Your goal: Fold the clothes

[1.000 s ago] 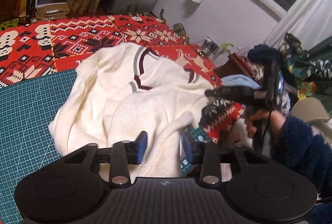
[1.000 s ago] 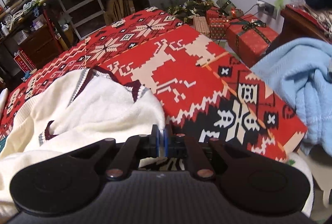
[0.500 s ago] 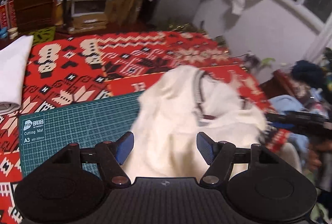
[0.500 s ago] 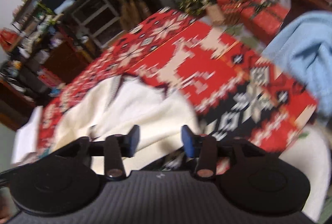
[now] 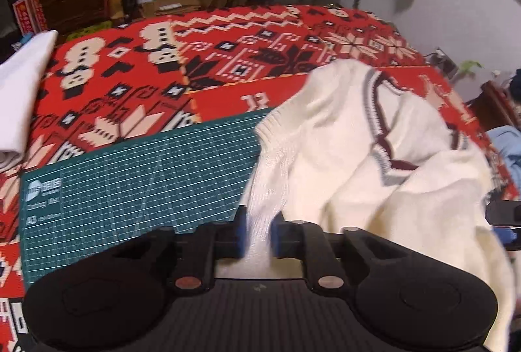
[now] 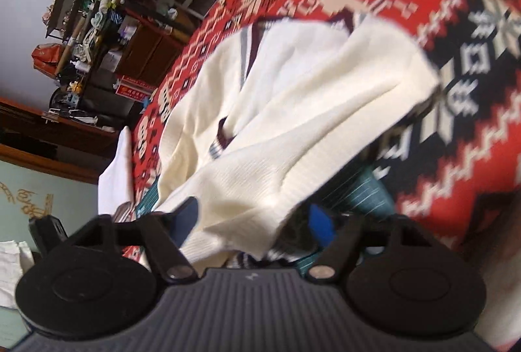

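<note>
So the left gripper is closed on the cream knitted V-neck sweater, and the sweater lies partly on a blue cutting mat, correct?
Not quite: the cutting mat is green, not blue, as the left wrist view shows. The rest holds: the left gripper is closed on a fold of the cream knitted V-neck sweater, which lies partly on that mat.

My cream sweater (image 5: 332,156) covers the right part of the green cutting mat (image 5: 130,176). On my left hand-held gripper (image 5: 259,236) the knit hides the inner pads. The sweater is blurred in the right wrist view, so its hem beside the mat is unclear.
</note>
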A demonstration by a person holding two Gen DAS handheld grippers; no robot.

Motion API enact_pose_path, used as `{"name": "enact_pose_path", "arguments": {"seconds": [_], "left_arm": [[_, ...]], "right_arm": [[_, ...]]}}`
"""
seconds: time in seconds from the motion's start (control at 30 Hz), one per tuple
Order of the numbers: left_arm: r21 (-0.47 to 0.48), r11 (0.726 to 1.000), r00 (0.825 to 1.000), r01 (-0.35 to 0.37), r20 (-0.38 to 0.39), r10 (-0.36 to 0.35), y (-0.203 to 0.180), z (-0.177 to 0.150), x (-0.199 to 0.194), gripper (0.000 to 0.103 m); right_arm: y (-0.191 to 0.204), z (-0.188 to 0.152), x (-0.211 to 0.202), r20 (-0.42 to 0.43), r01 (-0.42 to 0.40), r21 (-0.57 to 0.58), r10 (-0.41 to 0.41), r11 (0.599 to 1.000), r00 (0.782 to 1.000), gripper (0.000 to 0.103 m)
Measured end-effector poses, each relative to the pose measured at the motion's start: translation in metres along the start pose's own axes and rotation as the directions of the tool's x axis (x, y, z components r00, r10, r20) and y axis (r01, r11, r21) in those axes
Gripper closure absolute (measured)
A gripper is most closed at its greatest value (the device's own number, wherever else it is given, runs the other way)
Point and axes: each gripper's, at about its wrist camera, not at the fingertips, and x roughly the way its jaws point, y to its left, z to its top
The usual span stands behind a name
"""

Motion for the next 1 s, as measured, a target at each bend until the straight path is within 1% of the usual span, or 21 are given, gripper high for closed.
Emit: {"name": "enact_pose_path", "arguments": {"seconds": [0.03,0.07,0.13,0.17,0.2,0.27,0.37,0.43,0.5,0.53,0.63,0.77,0.8,0.83,0.87,0.9,0.93,0.97,1.0], "left_arm": [[-0.01,1.0,1.0,-0.01,0.011,0.01,0.004,-0.001,-0.003,0.093],[-0.021,1.0,1.0,-0.019,0.021,0.02,0.008,-0.002,-0.006,0.094],[-0.049,0.998,0.999,-0.036,0.036,0.038,0.018,-0.004,-0.012,0.094],[-0.068,0.997,0.998,-0.043,0.039,0.046,0.025,-0.005,-0.016,0.094],[-0.088,0.995,0.998,-0.05,0.042,0.054,0.032,-0.007,-0.02,0.094],[-0.132,0.99,0.997,-0.05,0.044,0.056,0.046,-0.012,-0.028,0.094],[-0.193,0.979,0.996,-0.065,0.048,0.076,0.065,-0.023,-0.041,0.094],[-0.241,0.967,0.994,-0.08,0.055,0.096,0.077,-0.03,-0.051,0.094],[-0.286,0.955,0.992,-0.08,0.072,0.105,0.089,-0.034,-0.064,0.094],[-0.301,0.95,0.991,-0.081,0.081,0.11,0.093,-0.036,-0.069,0.094],[-0.335,0.938,0.986,-0.087,0.103,0.129,0.103,-0.039,-0.085,0.094],[-0.35,0.935,0.99,-0.057,0.102,0.099,0.108,-0.043,-0.088,0.093],[-0.35,0.935,0.99,-0.061,0.101,0.102,0.107,-0.045,-0.088,0.093],[-0.352,0.934,0.989,-0.066,0.101,0.108,0.106,-0.047,-0.087,0.093],[-0.357,0.931,0.987,-0.076,0.104,0.121,0.106,-0.048,-0.088,0.091],[-0.362,0.929,0.986,-0.081,0.108,0.128,0.107,-0.05,-0.09,0.083],[-0.369,0.926,0.986,-0.075,0.112,0.125,0.108,-0.051,-0.092,0.076],[-0.38,0.923,0.986,-0.066,0.117,0.119,0.109,-0.053,-0.094,0.064],[-0.388,0.92,0.986,-0.057,0.125,0.114,0.111,-0.055,-0.096,0.056]], "right_arm": [[0.002,-0.001,0.004,-0.004,0.006,-0.003,-0.006,1.0,1.0,0.054],[0.005,-0.003,0.009,-0.007,0.012,-0.007,-0.012,1.0,1.0,0.073],[0.012,-0.005,0.014,0.005,0.045,-0.056,-0.044,0.997,0.999,0.078],[0.016,-0.005,0.015,0.015,0.051,-0.071,-0.05,0.996,0.999,0.086],[0.019,-0.005,0.015,0.026,0.056,-0.084,-0.054,0.995,0.998,0.089],[0.027,-0.002,0.014,0.048,0.066,-0.106,-0.062,0.992,0.997,0.092],[0.038,0.005,0.015,0.083,0.103,-0.144,-0.091,0.984,0.992,0.094],[0.044,0.014,0.018,0.107,0.133,-0.173,-0.115,0.976,0.988,0.094],[0.05,0.028,0.02,0.128,0.158,-0.193,-0.134,0.968,0.983,0.096],[0.051,0.035,0.019,0.147,0.172,-0.203,-0.143,0.964,0.979,0.1],[0.052,0.054,0.017,0.199,0.206,-0.224,-0.162,0.953,0.966,0.099],[0.062,0.063,0.024,0.211,0.218,-0.243,-0.168,0.945,0.963,0.098],[0.065,0.06,0.026,0.215,0.23,-0.256,-0.177,0.939,0.961,0.093],[0.068,0.056,0.028,0.219,0.243,-0.27,-0.186,0.932,0.958,0.091],[0.07,0.052,0.026,0.226,0.258,-0.289,-0.196,0.922,0.954,0.083],[0.072,0.048,0.024,0.233,0.273,-0.309,-0.206,0.911,0.95,0.072],[0.074,0.044,0.021,0.241,0.288,-0.329,-0.215,0.899,0.946,0.068],[0.076,0.039,0.019,0.249,0.303,-0.348,-0.224,0.887,0.942,0.057],[0.079,0.035,0.015,0.254,0.322,-0.371,-0.238,0.871,0.937,0.043]]}}
